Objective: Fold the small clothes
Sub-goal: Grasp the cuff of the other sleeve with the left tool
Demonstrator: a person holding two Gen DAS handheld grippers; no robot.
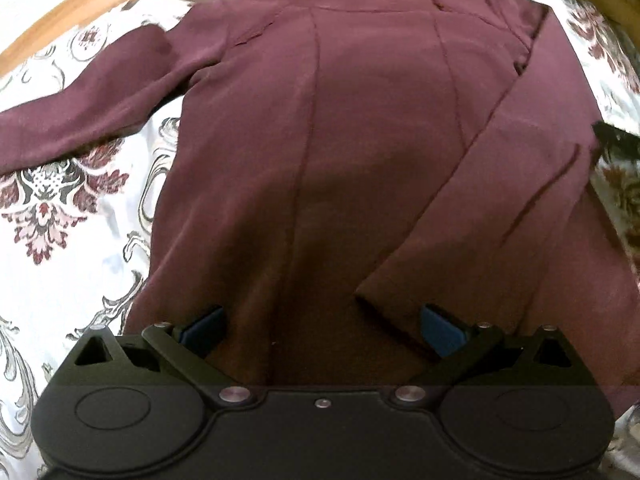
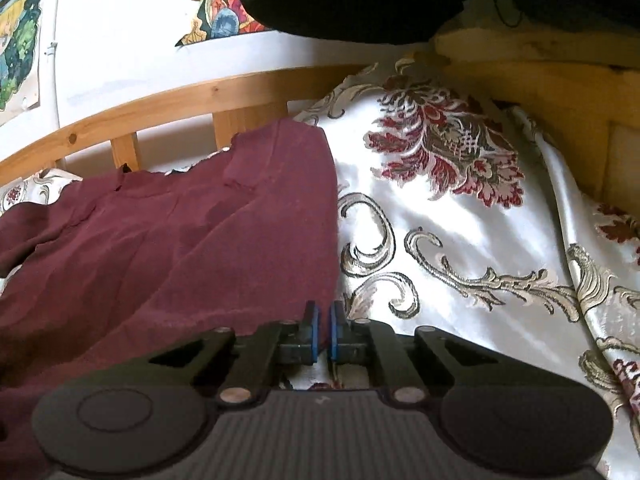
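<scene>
Two hand-held grippers frame what we see. Our left hand-held gripper (image 1: 322, 330) hovers over the lower part of a maroon long-sleeved top (image 1: 340, 128), its blue-padded fingers (image 1: 442, 330) spread wide with nothing between them. The top lies flat on a bed, on a white satin bedspread (image 1: 80, 240) patterned with red and grey floral scrolls. Its neckline points toward the wooden bed rail (image 1: 60, 20). One sleeve (image 1: 72, 120) stretches out to the left across the bedspread; the other sleeve (image 1: 520, 208) is folded diagonally over the body of the top, its cuff ending just beside the right-side finger.

Our right hand-held gripper (image 2: 322, 334) sits at the edge of the top (image 2: 180, 248), where the fabric meets the bedspread (image 2: 460, 248). Its pads (image 2: 315, 332) are nearly together with a thin gap, and we cannot tell whether any cloth is caught there. Beyond the wooden rail (image 2: 180, 96) is a white wall with colourful pictures (image 2: 216, 12).
</scene>
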